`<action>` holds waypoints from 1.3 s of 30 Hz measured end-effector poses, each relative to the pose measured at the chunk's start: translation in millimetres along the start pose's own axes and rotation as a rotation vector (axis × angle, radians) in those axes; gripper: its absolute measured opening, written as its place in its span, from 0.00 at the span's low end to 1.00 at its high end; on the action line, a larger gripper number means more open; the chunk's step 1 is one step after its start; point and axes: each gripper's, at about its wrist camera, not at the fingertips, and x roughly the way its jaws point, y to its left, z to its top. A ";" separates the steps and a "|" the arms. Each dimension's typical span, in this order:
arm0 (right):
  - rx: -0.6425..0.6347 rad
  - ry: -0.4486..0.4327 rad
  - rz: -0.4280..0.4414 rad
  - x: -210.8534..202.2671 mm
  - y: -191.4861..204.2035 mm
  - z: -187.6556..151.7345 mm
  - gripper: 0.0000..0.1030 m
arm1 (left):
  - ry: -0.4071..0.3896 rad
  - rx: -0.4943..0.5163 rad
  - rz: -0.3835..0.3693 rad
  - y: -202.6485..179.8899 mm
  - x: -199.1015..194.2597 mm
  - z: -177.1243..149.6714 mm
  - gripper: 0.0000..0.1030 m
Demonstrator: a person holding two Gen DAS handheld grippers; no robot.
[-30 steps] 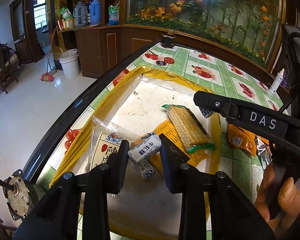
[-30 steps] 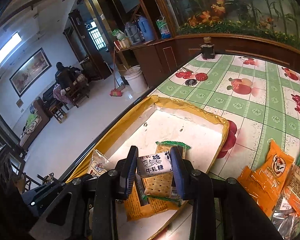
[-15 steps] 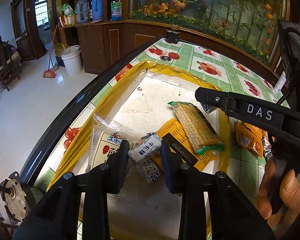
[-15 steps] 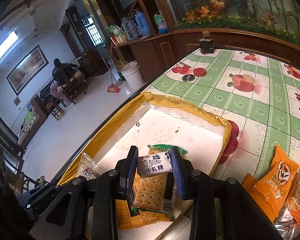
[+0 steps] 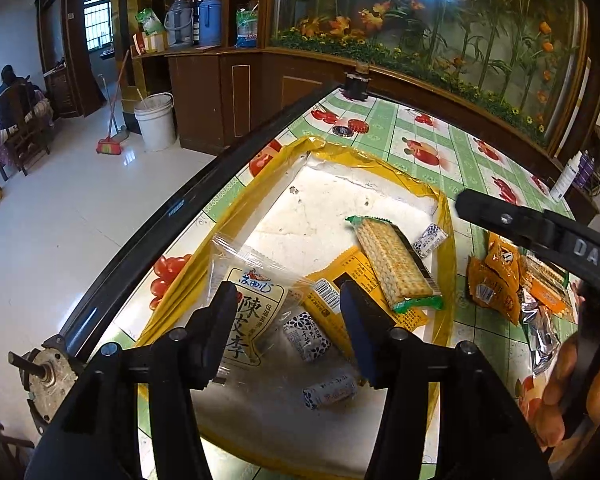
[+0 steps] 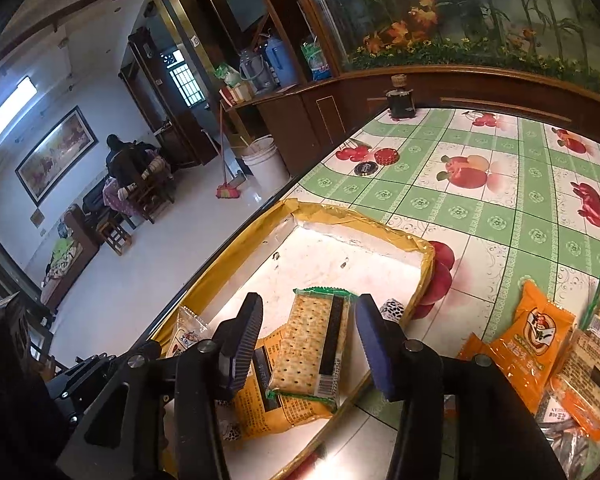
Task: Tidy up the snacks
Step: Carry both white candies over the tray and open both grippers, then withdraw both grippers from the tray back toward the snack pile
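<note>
A yellow-rimmed white tray (image 5: 260, 196) (image 6: 360, 220) holds a cracker pack (image 5: 392, 264) (image 6: 300, 344), an orange packet (image 5: 340, 296), a clear plum bag (image 5: 248, 312) and three white milk candies. My left gripper (image 5: 288, 320) hangs over the tray's near end, jaws opening, nothing between them. Below it lie two candies (image 5: 306, 336) (image 5: 330, 392). My right gripper (image 6: 308, 308) is over the cracker pack, jaws opening and bare. The third candy (image 6: 394, 308) (image 5: 430, 240) lies by the tray's right wall.
Orange snack packets (image 6: 536, 336) (image 5: 496, 280) and silver wrappers are piled on the green chequered tablecloth right of the tray. Two bottle caps (image 6: 386, 156) and a dark jar (image 6: 400, 100) stand at the far end. The table's dark edge (image 5: 172, 208) runs along the left.
Both grippers have opened and let go of their milk candies. The left one's candy now lies in the tray's near end, the right one's by the tray's right wall.
</note>
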 end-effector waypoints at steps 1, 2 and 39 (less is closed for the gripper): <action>0.006 -0.007 0.000 -5.9 -1.6 -1.5 0.49 | -0.005 -0.001 -0.001 -0.1 -3.1 -0.5 0.51; 0.011 -0.014 0.001 -12.4 -3.4 -3.1 0.49 | -0.008 0.000 -0.002 -0.7 -5.7 -1.0 0.51; 0.315 -0.135 -0.156 -177.1 -132.0 -127.8 0.59 | -0.057 0.134 -0.051 -76.9 -56.8 -27.9 0.62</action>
